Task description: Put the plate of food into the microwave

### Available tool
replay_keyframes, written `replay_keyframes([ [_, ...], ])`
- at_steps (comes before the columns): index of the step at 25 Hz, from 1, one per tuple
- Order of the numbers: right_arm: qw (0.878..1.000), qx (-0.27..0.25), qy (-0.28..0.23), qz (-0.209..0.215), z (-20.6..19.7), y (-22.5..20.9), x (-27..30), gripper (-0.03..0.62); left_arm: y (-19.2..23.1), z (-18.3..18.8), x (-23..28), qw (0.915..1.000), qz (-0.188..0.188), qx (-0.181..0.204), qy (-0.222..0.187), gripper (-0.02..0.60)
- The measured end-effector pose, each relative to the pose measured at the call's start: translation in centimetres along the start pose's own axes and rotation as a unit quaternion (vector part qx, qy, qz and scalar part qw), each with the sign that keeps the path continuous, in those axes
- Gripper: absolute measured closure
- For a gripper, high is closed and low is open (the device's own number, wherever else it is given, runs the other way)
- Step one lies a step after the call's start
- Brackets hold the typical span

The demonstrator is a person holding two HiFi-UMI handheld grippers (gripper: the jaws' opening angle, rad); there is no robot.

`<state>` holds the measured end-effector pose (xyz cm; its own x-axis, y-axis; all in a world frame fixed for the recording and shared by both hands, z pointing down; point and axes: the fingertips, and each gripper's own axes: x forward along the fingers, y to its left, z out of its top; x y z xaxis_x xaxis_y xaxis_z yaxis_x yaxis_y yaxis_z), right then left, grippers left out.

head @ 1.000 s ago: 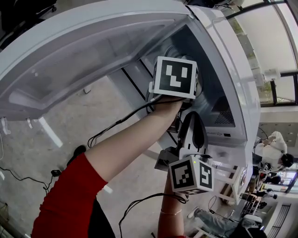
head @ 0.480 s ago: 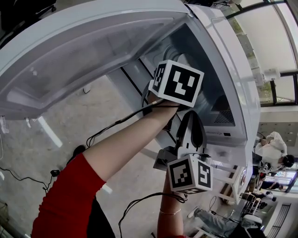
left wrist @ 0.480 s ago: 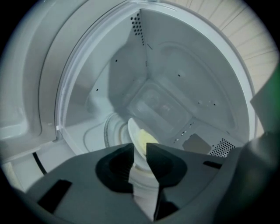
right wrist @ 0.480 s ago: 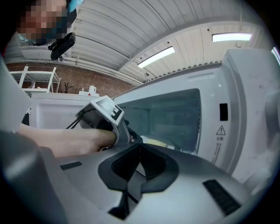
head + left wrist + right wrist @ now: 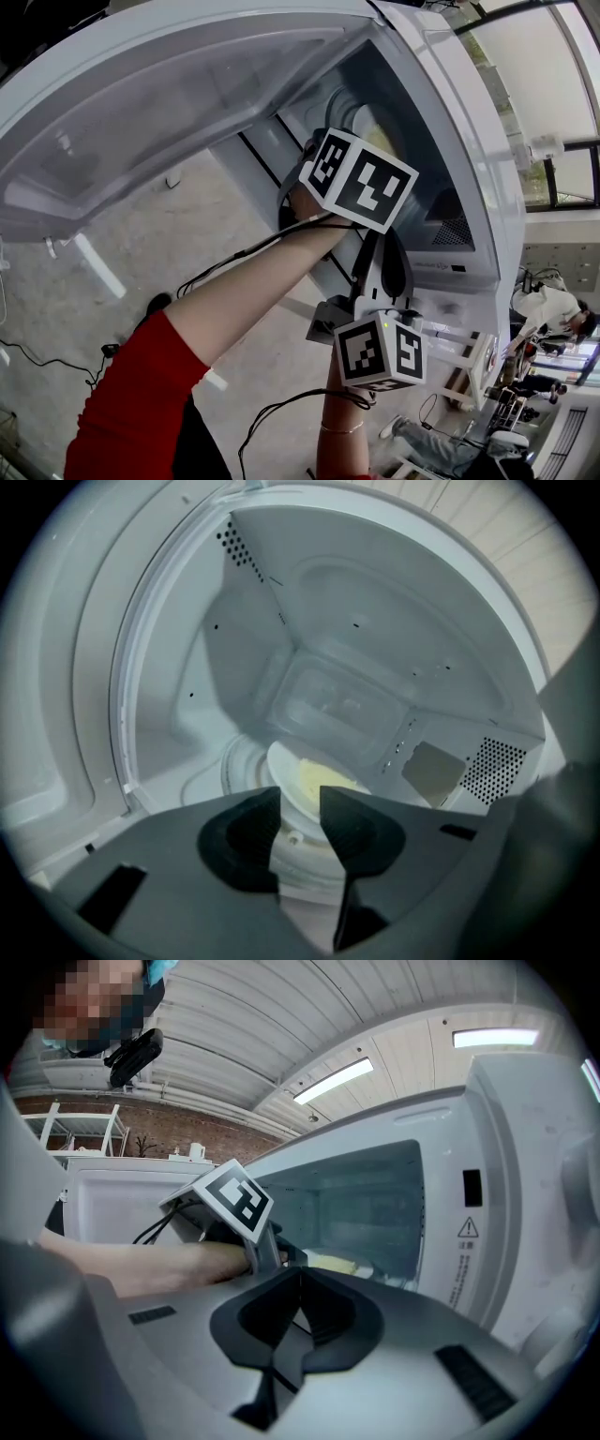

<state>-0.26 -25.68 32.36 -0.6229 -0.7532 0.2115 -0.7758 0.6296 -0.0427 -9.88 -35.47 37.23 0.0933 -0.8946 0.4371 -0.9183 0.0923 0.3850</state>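
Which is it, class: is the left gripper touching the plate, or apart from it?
Cannot tell. In the left gripper view, the left gripper is opening its jaws with the plate between them; neither contact nor gap shows plainly.

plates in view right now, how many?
1. The plate of food lies inside the microwave, on its floor; its rim shows between the opening jaws of the left gripper, unpressed. The gripper body covers some of the floor, so another might be hidden.

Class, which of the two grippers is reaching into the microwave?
The left gripper: its jaws are opening, the plate between them, inside the microwave. The right gripper hangs shut outside.
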Motion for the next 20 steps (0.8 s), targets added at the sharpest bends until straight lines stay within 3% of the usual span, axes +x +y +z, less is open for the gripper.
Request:
replay_keyframes([
  [4, 1.0, 0.001, 0.003, -0.002, -0.1, -0.2, -0.1, 0.579, 0.2, 0.0, 0.1, 0.9997, 0.009, 0.021, 0.0, 0.454],
  [12, 1.0, 0.006, 0.002, -0.003, -0.5, -0.2, -0.2, 0.579, 0.2, 0.0, 0.0, 0.9996, 0.003, 0.026, -0.004, 0.454],
  [15, 1.0, 0.013, -0.007, -0.003, -0.5, 0.1, -0.6, 0.579, 0.2, 0.9, -1.6, 0.998, -0.001, 0.053, -0.035, 0.461],
  [18, 1.0, 0.014, -0.02, 0.007, 0.5, 0.6, -0.8, 0.579, 0.4, 2.9, -4.4, 0.9918, -0.011, 0.088, -0.092, 0.562],
  [20, 0.999, 0.013, -0.024, 0.017, 1.2, 0.6, -0.9, 0.579, -0.1, 3.4, -6.2, 0.9877, -0.04, 0.086, -0.124, 0.571],
])
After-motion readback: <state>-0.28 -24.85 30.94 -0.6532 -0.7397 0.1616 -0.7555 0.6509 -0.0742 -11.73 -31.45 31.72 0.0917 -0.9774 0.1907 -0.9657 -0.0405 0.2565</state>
